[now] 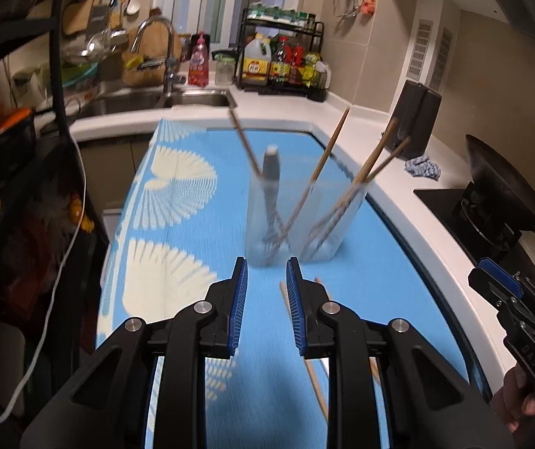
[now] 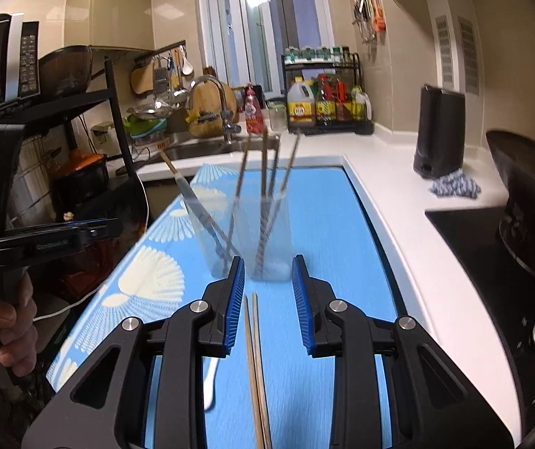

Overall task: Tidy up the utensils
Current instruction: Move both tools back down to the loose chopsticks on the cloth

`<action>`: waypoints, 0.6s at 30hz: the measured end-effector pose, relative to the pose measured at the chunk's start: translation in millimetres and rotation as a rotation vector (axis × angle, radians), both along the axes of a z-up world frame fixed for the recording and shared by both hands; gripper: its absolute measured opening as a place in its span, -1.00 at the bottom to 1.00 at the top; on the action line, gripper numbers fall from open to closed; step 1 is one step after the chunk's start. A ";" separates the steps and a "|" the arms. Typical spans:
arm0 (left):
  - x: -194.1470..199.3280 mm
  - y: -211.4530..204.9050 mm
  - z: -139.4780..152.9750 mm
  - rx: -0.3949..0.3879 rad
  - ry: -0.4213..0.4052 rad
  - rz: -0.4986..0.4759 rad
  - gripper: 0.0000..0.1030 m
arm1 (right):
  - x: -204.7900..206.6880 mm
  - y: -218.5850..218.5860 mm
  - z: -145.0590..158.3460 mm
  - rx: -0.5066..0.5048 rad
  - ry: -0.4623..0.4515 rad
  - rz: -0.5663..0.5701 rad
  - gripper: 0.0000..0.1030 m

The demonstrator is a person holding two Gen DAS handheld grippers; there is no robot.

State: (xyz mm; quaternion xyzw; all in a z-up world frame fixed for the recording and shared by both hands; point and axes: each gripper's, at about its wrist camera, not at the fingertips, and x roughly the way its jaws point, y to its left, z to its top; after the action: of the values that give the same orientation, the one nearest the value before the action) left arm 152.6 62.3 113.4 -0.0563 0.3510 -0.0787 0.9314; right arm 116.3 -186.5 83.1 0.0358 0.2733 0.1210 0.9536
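Now both tools released — left tool (image 1: 266, 273), right tool (image 2: 268, 273) over chopsticks (image 2: 255, 355).

Two clear cups (image 2: 252, 235) stand touching on the mat (image 2: 327, 224) covering the worktop (image 2: 391, 172), at 12 o'clock from my right gripper (image 2: 268, 295). Chopsticks (image 2: 264, 164) stand in them. Loose pair of chopsticks (image 2: 256, 366) on mat between my right gripper's fingers; spoon (image 2: 211, 381) at 9 o'clock beside it. Sink (image 2: 200, 149) behind mat; stove (image 2: 492, 247) at 3 o'clock.

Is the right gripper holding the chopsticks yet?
No. The right gripper has its jaws open and empty, with the loose chopsticks lying flat on the blue mat between them.
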 end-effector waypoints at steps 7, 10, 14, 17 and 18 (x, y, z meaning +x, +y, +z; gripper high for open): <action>-31.7 -3.5 -56.8 -0.054 0.058 0.003 -0.58 | -23.2 4.5 -72.1 -0.029 0.105 0.018 -0.53; -47.6 -14.0 -78.6 -0.075 0.049 0.002 -0.58 | -29.5 6.1 -100.7 -0.038 0.149 0.032 -0.55; -69.0 -33.0 -100.8 -0.084 0.012 -0.021 -0.58 | -34.6 9.4 -124.6 -0.062 0.189 0.048 -0.56; -84.4 -46.7 -116.1 -0.091 0.008 -0.043 -0.58 | -37.9 10.6 -133.4 -0.079 0.202 0.061 -0.56; -88.7 -51.0 -120.2 -0.091 0.009 -0.048 -0.58 | -39.3 9.5 -133.9 -0.079 0.197 0.056 -0.57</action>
State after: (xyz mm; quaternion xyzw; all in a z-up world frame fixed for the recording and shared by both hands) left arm 63.9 11.3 -6.8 -0.0904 0.3522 -0.1167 0.9242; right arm 77.1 -177.0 -50.9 0.0025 0.3714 0.1329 0.9189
